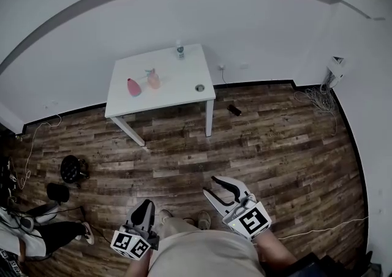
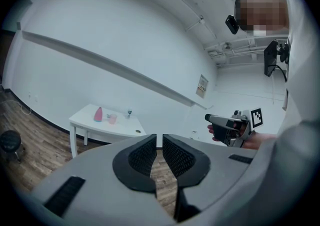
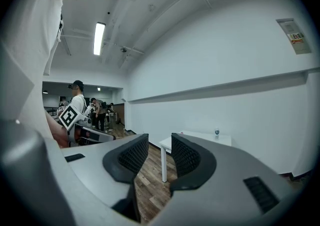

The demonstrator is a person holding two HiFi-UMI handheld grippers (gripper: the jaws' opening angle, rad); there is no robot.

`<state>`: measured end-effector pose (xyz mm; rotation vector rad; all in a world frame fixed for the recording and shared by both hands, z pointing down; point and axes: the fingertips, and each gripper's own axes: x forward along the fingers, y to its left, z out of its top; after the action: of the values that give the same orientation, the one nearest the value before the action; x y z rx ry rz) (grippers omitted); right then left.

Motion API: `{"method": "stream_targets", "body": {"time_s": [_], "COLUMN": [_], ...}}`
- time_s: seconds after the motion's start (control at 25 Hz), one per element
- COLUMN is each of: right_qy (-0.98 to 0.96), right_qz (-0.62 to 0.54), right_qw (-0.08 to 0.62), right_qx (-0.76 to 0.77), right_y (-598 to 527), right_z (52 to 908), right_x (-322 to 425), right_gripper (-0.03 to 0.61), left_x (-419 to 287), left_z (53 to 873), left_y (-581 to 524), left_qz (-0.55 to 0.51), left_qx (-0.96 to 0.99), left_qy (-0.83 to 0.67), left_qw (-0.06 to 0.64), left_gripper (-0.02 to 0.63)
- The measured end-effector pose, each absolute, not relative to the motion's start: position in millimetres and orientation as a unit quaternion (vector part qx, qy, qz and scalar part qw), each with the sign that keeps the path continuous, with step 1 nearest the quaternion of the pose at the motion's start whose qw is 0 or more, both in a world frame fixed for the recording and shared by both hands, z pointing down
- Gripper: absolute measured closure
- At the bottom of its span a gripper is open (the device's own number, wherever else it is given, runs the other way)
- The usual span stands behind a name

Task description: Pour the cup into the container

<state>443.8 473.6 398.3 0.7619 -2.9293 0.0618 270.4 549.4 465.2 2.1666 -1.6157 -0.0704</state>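
Far left, low in the head view: left gripper [image 1: 144,207], all but clenched, only a thin slit between the pads and nothing in it. Points about level, with the table [image 2: 107,126] off to the left of the jaws in the left gripper view.

Higher up in the head view, well apart across open wooden floor [image 1: 257,141]: the same table. On it, left to right: pink bottle [image 1: 133,87]; just beside it the cup [image 1: 154,79], upright, long axis vertical, contact with the bottle too small to judge; small bottle [image 1: 179,49] near the back edge; small round thing [image 1: 199,87] near the front right corner, too small to name. No sure pick for the container; probably the pink bottle or the small round thing.

Right: right gripper [image 1: 209,184], released, jaws clearly apart and empty, a table leg showing through the gap in the right gripper view.

Deciding relation: cup ahead of both pairs of jaws and far out of reach of either. Sideways, more in line with the left gripper than the right; right tips a little further forward. No grip possible from here. Probably calls for a walk to the table first, then a level approach from the front, jaws either side of the upright wall.
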Motion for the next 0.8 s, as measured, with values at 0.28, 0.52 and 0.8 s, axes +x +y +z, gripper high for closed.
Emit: {"method": "stream_targets", "body": {"time_s": [0.28,0.52,0.8], "right_qy": [-0.966,-0.966,-0.966], "right_qz": [0.017,0.017,0.016], "right_qw": [0.068,0.071,0.079], "right_qx": [0.247,0.248,0.245], "right_y": [476,470,454], "right_z": [400,402,415], "right_x": [439,438,436], "right_gripper": [0.454,0.454,0.454], "left_x": [268,268,262], "left_z": [467,465,474], "left_y": [553,545,534], "left_qz": [-0.029,-0.028,-0.033], "left_qx": [0.778,0.78,0.772], "left_qy": [-0.586,-0.585,-0.591], "left_qw": [0.224,0.222,0.231], "left_gripper": [0.584,0.584,0.584]}}
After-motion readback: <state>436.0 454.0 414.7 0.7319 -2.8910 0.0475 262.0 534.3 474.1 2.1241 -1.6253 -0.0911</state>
